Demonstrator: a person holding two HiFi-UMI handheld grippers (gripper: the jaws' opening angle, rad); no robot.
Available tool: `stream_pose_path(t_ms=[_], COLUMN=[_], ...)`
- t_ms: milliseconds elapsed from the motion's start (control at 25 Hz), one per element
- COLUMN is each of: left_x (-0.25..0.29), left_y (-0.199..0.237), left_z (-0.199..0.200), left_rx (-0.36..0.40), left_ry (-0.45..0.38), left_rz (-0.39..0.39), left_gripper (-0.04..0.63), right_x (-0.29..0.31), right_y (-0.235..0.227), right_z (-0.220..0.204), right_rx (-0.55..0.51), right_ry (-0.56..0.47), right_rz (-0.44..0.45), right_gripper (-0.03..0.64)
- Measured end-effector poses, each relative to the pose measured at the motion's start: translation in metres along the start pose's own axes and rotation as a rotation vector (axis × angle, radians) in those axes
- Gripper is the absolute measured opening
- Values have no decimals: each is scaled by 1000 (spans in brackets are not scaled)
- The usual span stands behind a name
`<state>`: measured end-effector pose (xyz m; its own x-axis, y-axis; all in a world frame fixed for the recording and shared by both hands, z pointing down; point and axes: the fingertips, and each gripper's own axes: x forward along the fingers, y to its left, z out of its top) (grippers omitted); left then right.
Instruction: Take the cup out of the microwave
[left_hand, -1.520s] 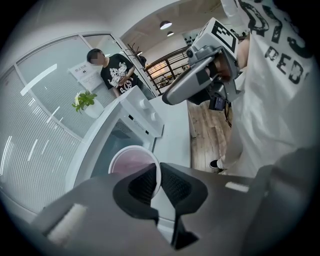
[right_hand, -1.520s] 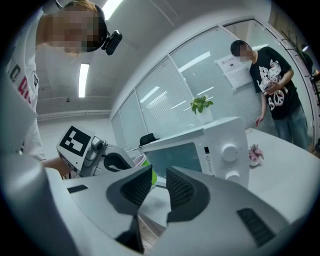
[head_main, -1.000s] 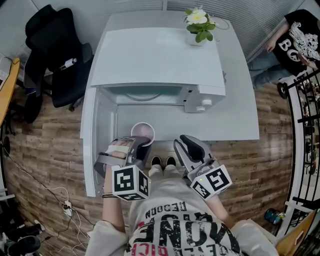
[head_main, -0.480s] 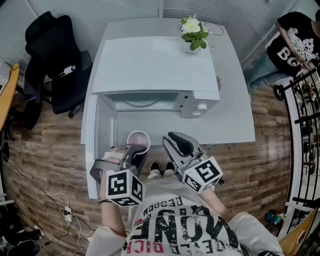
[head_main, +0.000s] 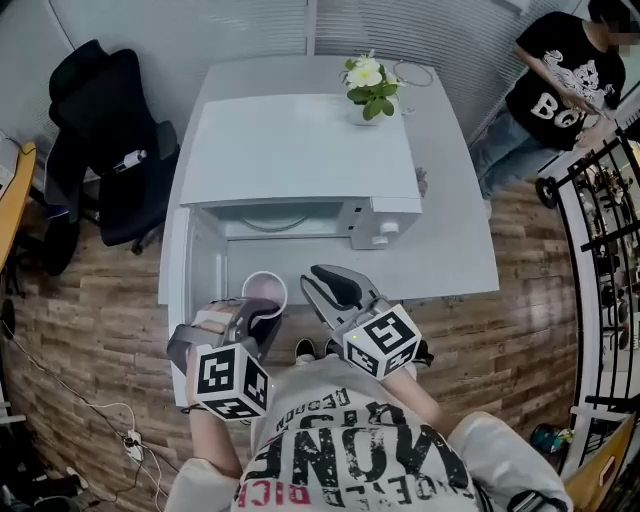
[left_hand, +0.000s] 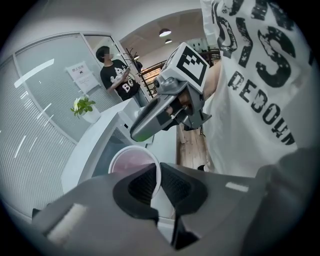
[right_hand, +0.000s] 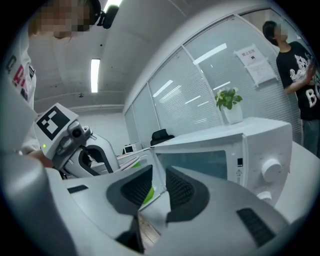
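One white table stands on a wood-plank floor, seen from above. On it sits a white microwave with its door swung fully open to the left, and the dark cavity faces the near side. A black office chair stands on the floor to the far left. A person in a black printed T-shirt stands at the far right, beyond the table's corner.

At the near edge, the wearer of the camera holds two grippers, each with a cube of square markers. The left gripper points steeply down, and its own view shows the jaws pinching the near wall of the cup at the rim. One pad is inside the cup and one is outside. The right gripper, just to the right, points toward the microwave. Its jaws stand a narrow slit apart with nothing in it.

The cup, white with a pinkish inside, is outside the cavity. It sits upright in front of the open mouth, over the near strip of table, just right of the door. A small potted plant with a pale flower stands on the table beyond the microwave.
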<state>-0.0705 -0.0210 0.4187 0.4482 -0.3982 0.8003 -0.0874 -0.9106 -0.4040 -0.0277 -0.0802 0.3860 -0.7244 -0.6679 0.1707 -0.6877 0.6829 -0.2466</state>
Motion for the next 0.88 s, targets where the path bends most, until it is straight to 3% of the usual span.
stream_pose_path(t_ms=[560,880], left_x=[-5,5], left_y=[-3,-13], left_z=[2,7], left_rx=[-21,5], left_ry=[30,23], left_rz=[-2,-5], left_gripper=[34,34], right_x=[2,-20], right_y=[6,-12], right_z=[-4,0], right_rx=[11,36], right_ry=[20,-28], right_rz=[37,-27], right_gripper=[97,97])
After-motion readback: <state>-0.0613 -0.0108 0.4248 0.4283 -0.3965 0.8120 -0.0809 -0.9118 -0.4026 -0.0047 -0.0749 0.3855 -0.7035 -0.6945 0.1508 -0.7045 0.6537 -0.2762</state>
